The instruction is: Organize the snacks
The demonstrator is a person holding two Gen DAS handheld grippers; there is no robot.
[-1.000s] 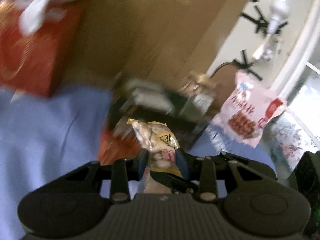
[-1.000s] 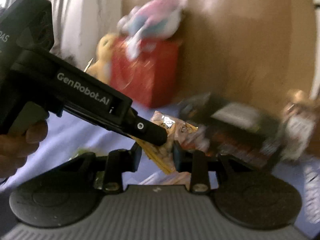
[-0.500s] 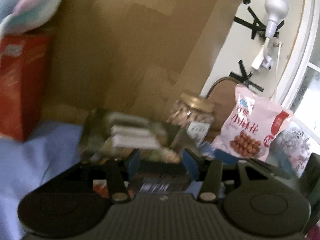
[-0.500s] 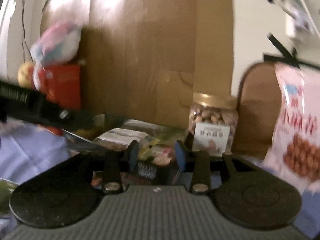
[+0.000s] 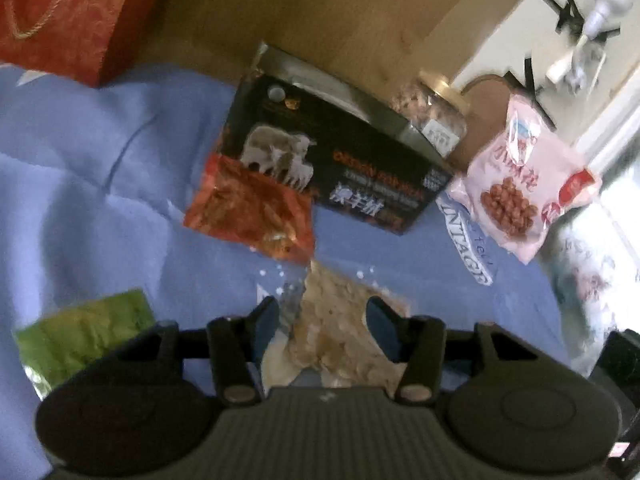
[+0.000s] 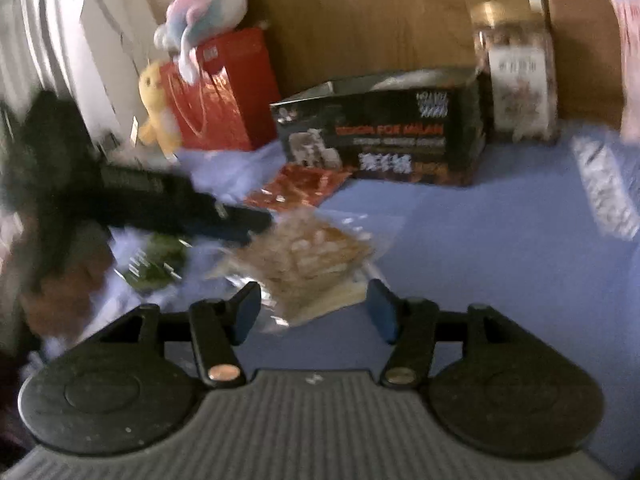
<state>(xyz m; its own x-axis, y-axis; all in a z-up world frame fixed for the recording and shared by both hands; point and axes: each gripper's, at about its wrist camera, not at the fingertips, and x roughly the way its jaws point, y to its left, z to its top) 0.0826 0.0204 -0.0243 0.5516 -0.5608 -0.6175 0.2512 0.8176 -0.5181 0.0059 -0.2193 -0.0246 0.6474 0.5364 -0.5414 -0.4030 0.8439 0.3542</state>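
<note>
- While both grippers hang over a blue cloth [image 5: 100, 168], a clear packet of pale nuts [image 5: 344, 332] lies on it, between the fingers of the left gripper [image 5: 322, 326].
- That gripper's blue pads [image 5: 266, 322] stand apart on either side of the packet; they do not appear to press it, though blur makes contact hard to judge.
- From the right wrist view, the right gripper [image 6: 314, 310] has its jaws opening, standing wide; the same nut packet [image 6: 304, 260] lies just ahead of its tips, partly between them, and neither pad touches it.
- The left gripper's dark body [image 6: 160, 204] reaches in from the left of that view, its tip at the packet's far-left edge.
- A red-orange snack packet [image 5: 256, 204] lies flat just beyond the nuts, leaning against the front of a black box [image 5: 344, 160] printed with white animals.
- Behind the box stands a clear jar with a gold lid [image 5: 436, 108], close to a brown cardboard wall [image 5: 320, 12].
- A pink bag of round snacks [image 5: 520, 184] stands right of the jar.
- A green packet [image 5: 84, 332] lies on the cloth at lower left, well apart from the box.
- A red carton [image 6: 224, 92] sits left of the black box, with plush toys [image 6: 200, 20] resting on and beside it.
</note>
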